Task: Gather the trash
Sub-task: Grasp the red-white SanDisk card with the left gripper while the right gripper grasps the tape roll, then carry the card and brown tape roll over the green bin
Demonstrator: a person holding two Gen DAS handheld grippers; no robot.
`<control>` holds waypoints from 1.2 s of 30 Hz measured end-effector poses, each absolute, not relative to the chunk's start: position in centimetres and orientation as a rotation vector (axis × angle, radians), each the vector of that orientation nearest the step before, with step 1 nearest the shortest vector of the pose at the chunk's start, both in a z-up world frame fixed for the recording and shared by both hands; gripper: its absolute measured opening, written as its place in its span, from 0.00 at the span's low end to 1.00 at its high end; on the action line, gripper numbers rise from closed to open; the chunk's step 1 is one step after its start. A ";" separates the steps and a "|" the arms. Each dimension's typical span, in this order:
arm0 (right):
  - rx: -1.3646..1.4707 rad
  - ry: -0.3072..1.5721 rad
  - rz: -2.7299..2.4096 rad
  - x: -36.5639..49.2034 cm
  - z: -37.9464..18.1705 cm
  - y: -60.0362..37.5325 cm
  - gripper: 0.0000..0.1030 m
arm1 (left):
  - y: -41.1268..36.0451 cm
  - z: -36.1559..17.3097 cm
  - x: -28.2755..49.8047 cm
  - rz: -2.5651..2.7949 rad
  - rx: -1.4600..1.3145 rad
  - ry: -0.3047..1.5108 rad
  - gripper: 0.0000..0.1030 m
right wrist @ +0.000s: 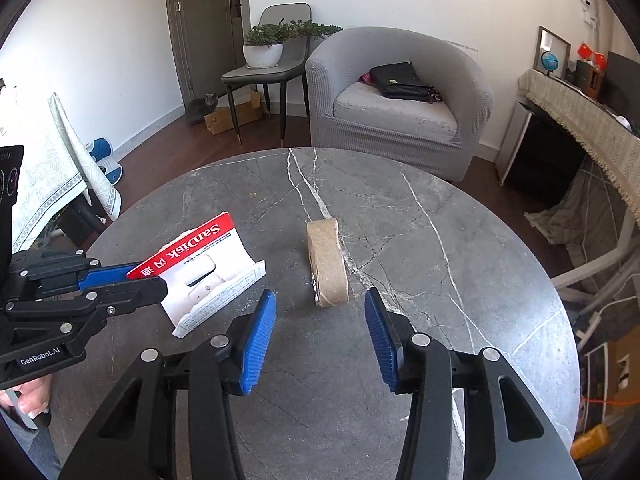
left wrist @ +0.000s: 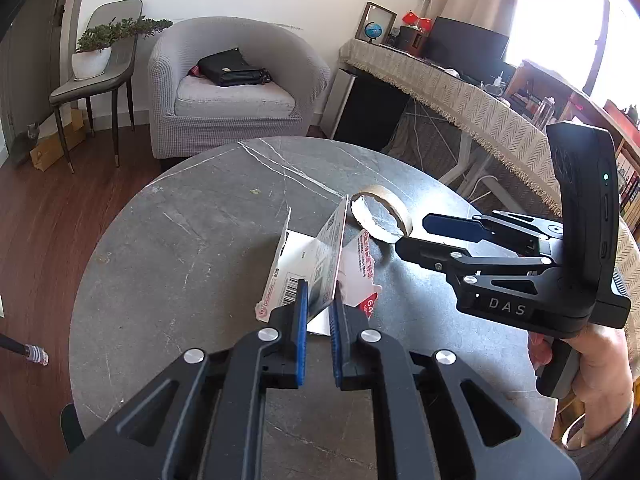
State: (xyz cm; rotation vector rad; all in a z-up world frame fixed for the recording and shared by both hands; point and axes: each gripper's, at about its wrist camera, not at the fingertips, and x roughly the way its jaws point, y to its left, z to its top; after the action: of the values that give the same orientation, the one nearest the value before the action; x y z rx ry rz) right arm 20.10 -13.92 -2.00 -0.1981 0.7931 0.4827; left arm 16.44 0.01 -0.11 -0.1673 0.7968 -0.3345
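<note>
A torn red-and-white SanDisk card package (left wrist: 316, 256) stands on edge on the round grey marble table (left wrist: 180, 240). My left gripper (left wrist: 320, 304) is shut on its near edge, blue pads pressing both faces. From the right wrist view the package (right wrist: 200, 264) sticks out of the left gripper (right wrist: 136, 276). A brown cardboard tape roll (right wrist: 326, 264) stands on its rim on the table (right wrist: 400, 220). My right gripper (right wrist: 320, 295) is open, its tips on either side of the roll's near end without touching it. In the left wrist view the right gripper (left wrist: 412, 234) sits against the roll (left wrist: 394, 200).
Beyond the table a grey armchair (right wrist: 400, 120) holds a black bag (right wrist: 400, 80). A chair with a potted plant (right wrist: 264, 52) stands to its left, with a grey cat (right wrist: 204, 106) by a cardboard box. A cloth-covered desk (left wrist: 460, 92) runs along the right.
</note>
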 end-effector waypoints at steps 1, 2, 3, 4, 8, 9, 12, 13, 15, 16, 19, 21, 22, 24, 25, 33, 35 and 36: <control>-0.203 0.798 0.480 20.3 -2.1 -13.8 0.42 | 0.2 0.0 16.4 -0.331 -0.167 0.795 0.07; -0.211 0.800 0.475 20.6 -2.3 -13.7 0.41 | 0.3 0.1 16.3 -0.331 -0.168 0.791 0.05; -0.220 0.803 0.468 20.8 -2.4 -13.6 0.40 | 0.4 0.2 16.2 -0.331 -0.167 0.788 0.03; -0.225 0.805 0.464 20.9 -2.5 -13.4 0.39 | 0.6 0.4 16.1 -0.333 -0.168 0.784 0.02; -0.236 0.818 0.448 21.4 -2.9 -12.8 0.35 | 1.2 0.8 15.2 -0.352 -0.170 0.768 0.01; -0.235 0.821 0.447 21.6 -3.0 -12.7 0.34 | 1.4 0.8 15.0 -0.354 -0.168 0.767 0.01; -0.235 0.827 0.437 21.8 -3.1 -12.3 0.26 | 1.9 0.6 14.5 -0.350 -0.167 0.769 0.01; -0.233 0.828 0.431 21.9 -3.1 -12.2 0.19 | 2.1 0.6 14.3 -0.346 -0.167 0.771 0.01; -0.217 0.838 0.424 21.7 -3.3 -12.1 0.16 | 2.5 0.4 13.9 -0.338 -0.169 0.775 0.01; -0.216 0.841 0.419 21.5 -3.4 -12.1 0.16 | 2.7 0.4 13.7 -0.338 -0.176 0.777 0.01; -0.223 0.837 0.408 20.3 -3.3 -12.1 0.16 | 3.3 0.7 12.9 -0.332 -0.179 0.772 0.01; -0.220 0.831 0.403 19.4 -3.0 -12.3 0.16 | 3.8 1.1 12.2 -0.328 -0.190 0.762 0.01; -0.216 0.826 0.403 18.9 -2.7 -12.4 0.16 | 4.1 1.3 11.9 -0.324 -0.196 0.756 0.01; -0.213 0.813 0.410 17.8 -2.1 -12.4 0.16 | 4.5 1.6 11.1 -0.320 -0.205 0.749 0.01; -0.211 0.804 0.412 17.3 -1.8 -12.2 0.16 | 4.7 1.7 10.7 -0.316 -0.205 0.745 0.01; -0.190 0.748 0.521 12.9 0.4 -8.2 0.16 | 7.4 2.3 6.3 -0.242 -0.165 0.720 0.01; -0.203 0.742 0.550 12.0 0.7 -6.8 0.16 | 8.7 2.3 5.4 -0.220 -0.170 0.719 0.01; -0.210 0.740 0.563 11.6 0.7 -6.1 0.16 | 9.3 2.3 5.0 -0.206 -0.174 0.719 0.01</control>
State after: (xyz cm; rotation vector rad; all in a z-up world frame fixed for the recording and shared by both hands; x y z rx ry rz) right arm 11.63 -6.10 0.72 -0.2104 0.7398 0.5630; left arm 5.01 9.32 2.27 -0.1737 0.7192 -0.2062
